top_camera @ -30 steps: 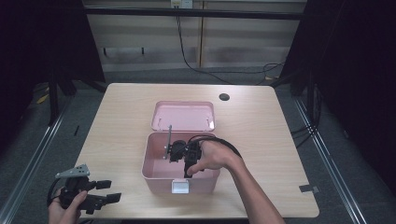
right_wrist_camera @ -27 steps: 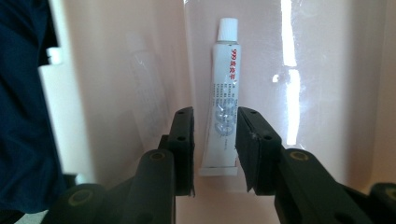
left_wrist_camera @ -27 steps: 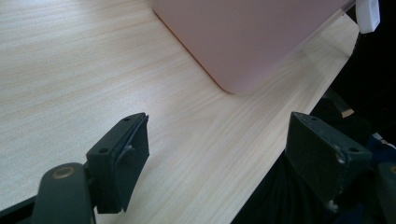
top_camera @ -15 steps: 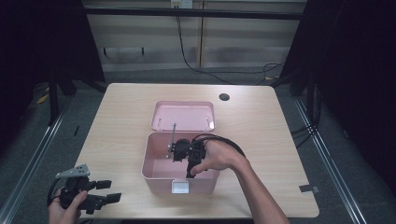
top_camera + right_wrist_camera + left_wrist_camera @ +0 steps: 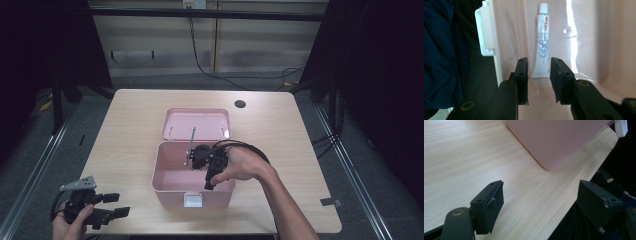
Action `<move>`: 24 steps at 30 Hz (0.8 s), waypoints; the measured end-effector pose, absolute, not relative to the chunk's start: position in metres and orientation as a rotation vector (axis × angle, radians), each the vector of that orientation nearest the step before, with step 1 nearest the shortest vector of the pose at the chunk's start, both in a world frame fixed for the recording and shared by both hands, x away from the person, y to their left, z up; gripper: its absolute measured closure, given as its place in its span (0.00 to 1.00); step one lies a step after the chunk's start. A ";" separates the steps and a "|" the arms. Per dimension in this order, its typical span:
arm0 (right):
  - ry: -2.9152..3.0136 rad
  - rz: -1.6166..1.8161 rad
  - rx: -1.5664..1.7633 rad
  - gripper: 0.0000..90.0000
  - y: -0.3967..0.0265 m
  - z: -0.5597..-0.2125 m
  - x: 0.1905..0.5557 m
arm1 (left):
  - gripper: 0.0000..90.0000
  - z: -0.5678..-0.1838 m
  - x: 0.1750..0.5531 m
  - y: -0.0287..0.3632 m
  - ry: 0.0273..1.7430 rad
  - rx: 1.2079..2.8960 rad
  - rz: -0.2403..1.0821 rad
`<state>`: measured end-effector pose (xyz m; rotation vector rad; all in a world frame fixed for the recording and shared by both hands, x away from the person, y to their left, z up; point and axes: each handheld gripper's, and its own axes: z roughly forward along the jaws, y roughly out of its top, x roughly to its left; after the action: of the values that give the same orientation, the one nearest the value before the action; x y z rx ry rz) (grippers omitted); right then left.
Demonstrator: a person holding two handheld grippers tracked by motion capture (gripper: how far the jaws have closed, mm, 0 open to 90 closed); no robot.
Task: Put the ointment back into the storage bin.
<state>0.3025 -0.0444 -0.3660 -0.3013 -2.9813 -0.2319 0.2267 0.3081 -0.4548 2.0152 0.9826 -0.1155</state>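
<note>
The tube (image 5: 541,42) is what I'm after: a small white one with red lettering, lying flat on the floor of the pink box (image 5: 167,172), close along the front wall that carries the white latch (image 5: 485,28). Its cap points away from me and its crimped tail sits nearest my right gripper (image 5: 538,68).

To take it cleanly, I judge I should sink lower until both fingers (image 5: 522,72) straddle the flattened tail end, keep the line along the tube's length, then close slowly so it doesn't squirt sideways. The near wall leaves little room for the finger on that side, so I'd nudge slightly toward the box's middle before closing.

Right now those 2 fingers are released, parted just a bit wider than the tube, hovering above its tail and holding nothing; I can't tell whether they touch the floor of the box.

In the high view the right gripper (image 5: 212,167) dips into the box, whose lid (image 5: 196,123) lies back open. My left gripper (image 5: 92,210) waits at the near left corner of the surface (image 5: 130,120), its fingers (image 5: 489,205) spread wide and empty, well apart from the box.
</note>
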 end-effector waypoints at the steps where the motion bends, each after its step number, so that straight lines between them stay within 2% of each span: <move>1: -2.983 -0.233 -0.317 0.76 -0.046 -0.365 0.302 | 0.24 -0.455 0.227 0.308 0.983 2.015 -0.116; 24: -3.027 -0.279 -0.398 0.75 -0.078 -0.336 0.294 | 0.24 -0.455 0.227 0.308 0.982 2.023 -0.116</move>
<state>0.2940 -0.0779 -0.3357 -0.3984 -3.0269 -0.2790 0.2271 0.3080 -0.4553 2.0234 0.9819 -0.1158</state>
